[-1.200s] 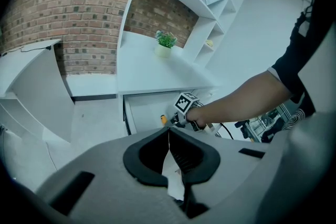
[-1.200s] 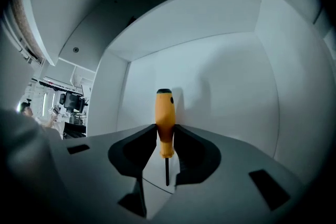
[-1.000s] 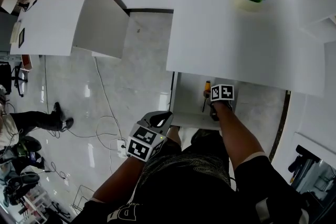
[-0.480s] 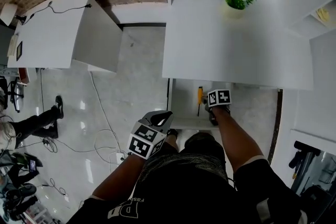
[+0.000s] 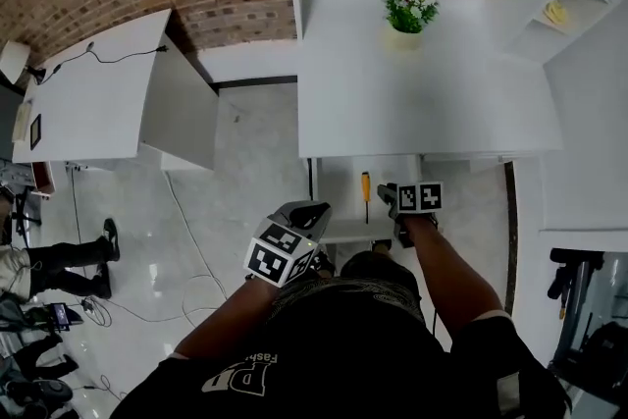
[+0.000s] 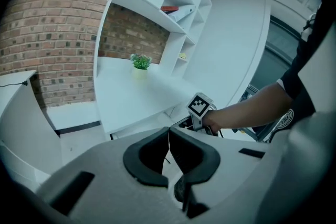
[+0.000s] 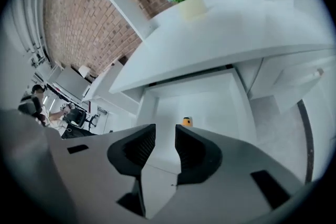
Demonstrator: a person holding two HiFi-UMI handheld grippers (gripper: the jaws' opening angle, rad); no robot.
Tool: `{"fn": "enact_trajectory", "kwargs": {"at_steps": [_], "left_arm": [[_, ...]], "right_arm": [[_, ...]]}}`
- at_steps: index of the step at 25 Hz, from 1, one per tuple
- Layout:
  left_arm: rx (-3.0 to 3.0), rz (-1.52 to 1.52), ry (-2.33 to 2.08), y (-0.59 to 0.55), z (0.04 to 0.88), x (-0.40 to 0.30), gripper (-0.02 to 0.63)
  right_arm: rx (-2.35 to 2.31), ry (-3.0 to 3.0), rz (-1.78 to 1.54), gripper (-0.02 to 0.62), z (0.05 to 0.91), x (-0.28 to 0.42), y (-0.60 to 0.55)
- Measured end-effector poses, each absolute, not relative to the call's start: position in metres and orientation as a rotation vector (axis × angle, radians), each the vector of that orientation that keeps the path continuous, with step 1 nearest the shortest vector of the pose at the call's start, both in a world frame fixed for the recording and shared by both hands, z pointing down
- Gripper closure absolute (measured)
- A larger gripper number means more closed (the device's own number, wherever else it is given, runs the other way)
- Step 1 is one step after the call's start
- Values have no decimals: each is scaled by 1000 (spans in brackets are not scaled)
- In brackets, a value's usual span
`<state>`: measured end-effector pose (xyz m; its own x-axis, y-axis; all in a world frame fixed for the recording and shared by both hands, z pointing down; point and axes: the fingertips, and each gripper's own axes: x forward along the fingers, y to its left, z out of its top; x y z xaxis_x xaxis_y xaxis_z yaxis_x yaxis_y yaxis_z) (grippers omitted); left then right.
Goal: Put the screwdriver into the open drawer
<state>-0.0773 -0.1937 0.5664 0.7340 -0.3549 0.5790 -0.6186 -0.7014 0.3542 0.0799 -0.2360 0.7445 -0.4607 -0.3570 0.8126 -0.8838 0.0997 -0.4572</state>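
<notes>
The screwdriver (image 5: 365, 196), with a yellow handle and a dark shaft, lies in the open white drawer (image 5: 339, 193) under the desk. In the right gripper view only its handle end (image 7: 186, 122) shows past the jaws. My right gripper (image 5: 390, 197) hangs over the drawer just right of the screwdriver, apart from it. Its jaws stand open with nothing between them (image 7: 165, 131). My left gripper (image 5: 314, 210) hovers over the floor at the drawer's front left corner. Its jaw tips touch, shut on nothing (image 6: 168, 131).
The white desk (image 5: 412, 93) above the drawer carries a potted plant (image 5: 407, 15). White shelves (image 5: 549, 5) stand at the right. A second white desk (image 5: 98, 103) is at the left. Cables (image 5: 186, 240) lie on the glossy floor, and a person's legs (image 5: 59, 260) show at the left edge.
My right gripper has risen from the drawer, leaving the screwdriver lying there. My left gripper has lifted a little and rolled. The head view has tilted toward the wall.
</notes>
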Motion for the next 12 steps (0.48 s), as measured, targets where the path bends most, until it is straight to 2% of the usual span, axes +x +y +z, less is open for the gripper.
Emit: {"fn": "enact_trajectory", "kwargs": {"at_steps": [12], "left_arm": [[2537, 523, -724, -185, 501, -69, 586]], "right_arm": [[1299, -2280, 1102, 479, 581, 55, -201]]}}
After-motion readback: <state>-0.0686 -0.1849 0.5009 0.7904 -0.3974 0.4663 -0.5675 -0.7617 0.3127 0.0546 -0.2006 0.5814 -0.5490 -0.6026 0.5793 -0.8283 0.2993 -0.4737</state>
